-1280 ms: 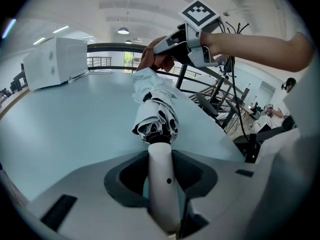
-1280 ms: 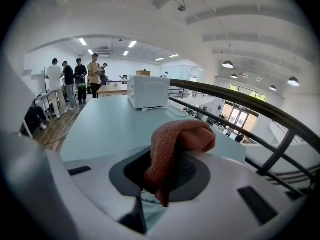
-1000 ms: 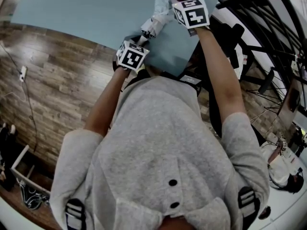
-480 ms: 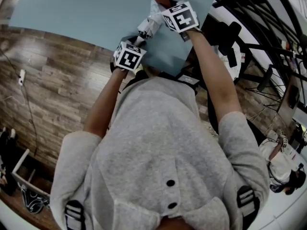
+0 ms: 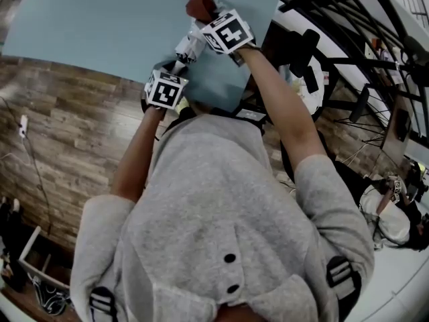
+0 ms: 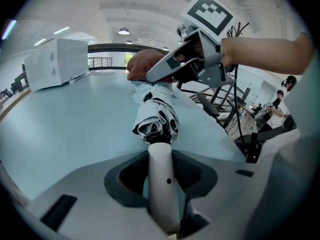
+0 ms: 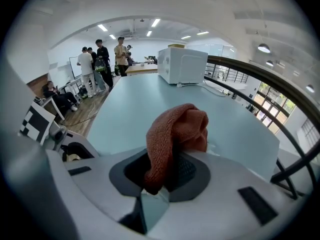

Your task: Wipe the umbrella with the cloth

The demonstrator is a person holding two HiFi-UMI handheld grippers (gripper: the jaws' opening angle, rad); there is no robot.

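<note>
- Left gripper view shows the left gripper (image 6: 161,176) clamped on the white handle (image 6: 161,156) of the folded umbrella (image 6: 157,115). Its jaws stand fairly wide, and the handle fills the gap between them.
- The umbrella points away from that gripper over the pale blue table (image 6: 60,119). Whether its far end rests on the tabletop or hangs just above it cannot be told.
- The right gripper (image 6: 167,70) grips a rust-coloured cloth (image 6: 141,66). In the right gripper view the cloth is bunched between the jaws and spills up over their front edge.
- The cloth sits at the umbrella's far end, well apart from the handle, and appears to press on the rumpled canopy fabric there.
- The head view agrees: the two grippers are close together near the table's edge, with the umbrella running between them.
- Judged from this, both things are already in hand and the cloth has met the umbrella, so the wiping itself is under way rather than only being set up.
- No view shows which parts of the fabric are already clean, so how much has been covered is unclear.
- The stretch of canopy between the cloth and the handle, and the side turned away from the cameras, probably remain to be wiped, which would call for turning the umbrella.
</note>
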